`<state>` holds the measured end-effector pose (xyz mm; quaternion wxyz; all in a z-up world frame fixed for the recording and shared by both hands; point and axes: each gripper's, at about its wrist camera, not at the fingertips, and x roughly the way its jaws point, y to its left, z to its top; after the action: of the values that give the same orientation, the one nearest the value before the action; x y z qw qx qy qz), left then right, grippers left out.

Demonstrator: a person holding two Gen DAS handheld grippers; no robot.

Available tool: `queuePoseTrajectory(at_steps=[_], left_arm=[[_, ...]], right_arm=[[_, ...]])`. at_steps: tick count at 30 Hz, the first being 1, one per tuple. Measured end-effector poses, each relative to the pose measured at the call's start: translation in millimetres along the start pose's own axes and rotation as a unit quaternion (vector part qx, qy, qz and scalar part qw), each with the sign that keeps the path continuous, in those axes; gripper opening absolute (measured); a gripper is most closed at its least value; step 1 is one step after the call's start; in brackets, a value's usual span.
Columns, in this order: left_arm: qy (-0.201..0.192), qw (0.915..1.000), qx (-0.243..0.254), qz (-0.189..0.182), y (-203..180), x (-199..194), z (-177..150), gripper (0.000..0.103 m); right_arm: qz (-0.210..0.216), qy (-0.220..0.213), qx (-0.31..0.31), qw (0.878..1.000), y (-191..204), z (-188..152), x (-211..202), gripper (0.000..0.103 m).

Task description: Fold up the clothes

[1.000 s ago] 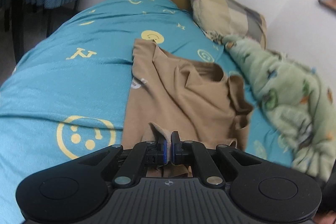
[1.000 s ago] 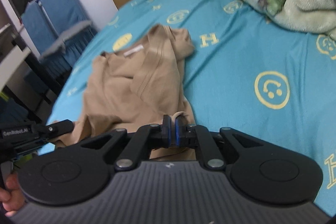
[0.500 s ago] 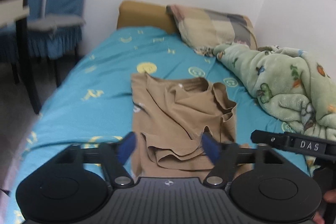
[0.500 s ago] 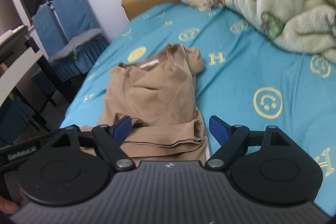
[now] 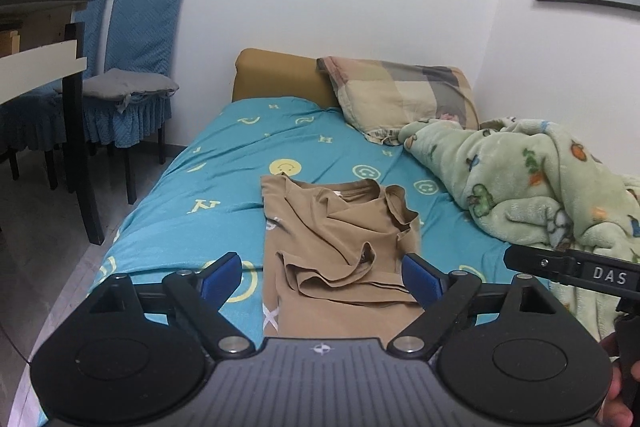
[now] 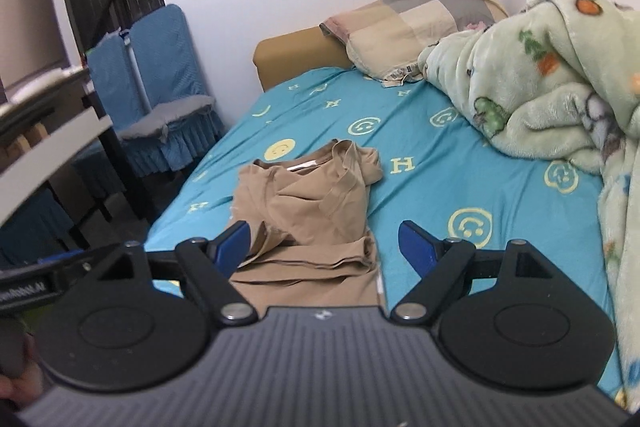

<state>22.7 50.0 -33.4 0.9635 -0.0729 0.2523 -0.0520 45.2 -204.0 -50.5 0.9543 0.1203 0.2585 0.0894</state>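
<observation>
The tan T-shirt [image 5: 340, 247], pinched a second ago, has been released: the left gripper [image 5: 322, 277] is opening, the right gripper [image 6: 326, 247] spread. It lies on the turquoise bedsheet [image 5: 208, 195], lengthwise, collar toward the pillow [image 5: 400, 95].

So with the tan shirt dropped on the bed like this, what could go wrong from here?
1. The tan shirt lies bunched, its upper layer wrinkled, so the fold may set crooked.
2. The green blanket is heaped beside it and might snag the right claw.
3. The opening left claw, holding nothing, could pinch several stacked hem layers at once.
</observation>
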Motion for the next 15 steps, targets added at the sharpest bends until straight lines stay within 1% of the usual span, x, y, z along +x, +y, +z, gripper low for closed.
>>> queuePoseTrajectory(at_steps=[5, 9, 11, 13, 15], left_arm=[[-0.007, 1.0, 0.005, -0.005, -6, -11, -3, 0.089], [-0.003, 0.9999, 0.01, -0.012, -11, -11, -6, 0.089], [0.0, 0.9998, 0.011, -0.015, -13, -11, -7, 0.089], [0.005, 0.9998, 0.006, -0.018, -13, -11, -9, 0.089], [0.025, 0.9988, -0.021, -0.037, -9, -7, -11, 0.089]], right_arm=[[-0.004, -0.016, -0.014, 1.0, 3, -5, -20, 0.083], [-0.009, -0.025, -0.026, 0.999, 7, -5, -23, 0.083], [-0.01, -0.023, -0.028, 0.999, 8, -6, -21, 0.083], [-0.01, -0.021, -0.028, 0.999, 8, -6, -20, 0.083], [-0.013, -0.019, -0.028, 0.999, 8, -6, -18, 0.083]])
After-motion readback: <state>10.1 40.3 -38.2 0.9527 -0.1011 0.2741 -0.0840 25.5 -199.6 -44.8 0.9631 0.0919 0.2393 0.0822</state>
